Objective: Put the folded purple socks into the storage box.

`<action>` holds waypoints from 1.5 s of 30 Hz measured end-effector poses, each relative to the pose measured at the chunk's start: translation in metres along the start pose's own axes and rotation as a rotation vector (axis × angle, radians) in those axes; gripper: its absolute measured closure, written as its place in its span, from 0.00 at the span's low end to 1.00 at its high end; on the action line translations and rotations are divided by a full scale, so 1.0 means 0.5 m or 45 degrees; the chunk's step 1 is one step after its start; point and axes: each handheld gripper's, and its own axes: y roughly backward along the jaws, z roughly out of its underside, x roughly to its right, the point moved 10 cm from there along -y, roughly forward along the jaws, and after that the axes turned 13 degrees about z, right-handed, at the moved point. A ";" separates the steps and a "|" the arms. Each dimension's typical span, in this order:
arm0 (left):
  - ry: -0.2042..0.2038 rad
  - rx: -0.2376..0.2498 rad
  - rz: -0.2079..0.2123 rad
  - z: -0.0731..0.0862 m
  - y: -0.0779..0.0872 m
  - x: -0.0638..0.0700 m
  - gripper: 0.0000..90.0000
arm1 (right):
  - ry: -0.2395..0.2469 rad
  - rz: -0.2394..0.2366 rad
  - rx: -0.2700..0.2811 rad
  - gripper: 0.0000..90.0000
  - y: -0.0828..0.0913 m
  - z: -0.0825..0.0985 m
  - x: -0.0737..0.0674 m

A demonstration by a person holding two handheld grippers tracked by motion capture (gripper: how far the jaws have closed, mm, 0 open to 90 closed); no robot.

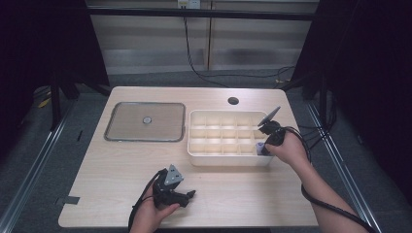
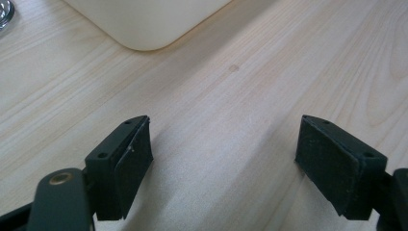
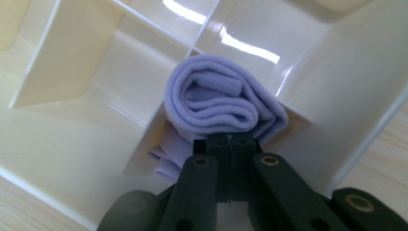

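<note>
A rolled lilac sock (image 3: 221, 103) is sitting in the near right corner compartment of the cream divided organiser tray (image 1: 196, 156), its partition walls crowding it on all sides. The right gripper (image 3: 232, 140) is pressing against the roll, fingers clenched together with no cloth visibly between them. A clear lid (image 1: 145, 121) is lying left of the tray. The left gripper (image 2: 223, 161) is resting above bare worktop (image 1: 233, 194), fingers released and wide.

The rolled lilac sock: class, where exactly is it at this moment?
In the high view the rolled lilac sock sits in the near right corner compartment of the white divided tray, with the right gripper shut on it.
</note>
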 end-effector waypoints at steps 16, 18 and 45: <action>0.000 0.000 0.000 0.000 0.000 0.000 0.22 | 0.031 0.038 -0.013 1.00 -0.010 0.000 -0.007; 0.000 0.000 0.000 0.000 0.000 0.000 0.22 | 0.029 0.034 -0.008 1.00 -0.009 0.000 -0.007; 0.002 0.000 0.003 -0.001 -0.001 0.000 0.22 | 0.022 0.003 0.110 0.79 0.087 -0.005 0.008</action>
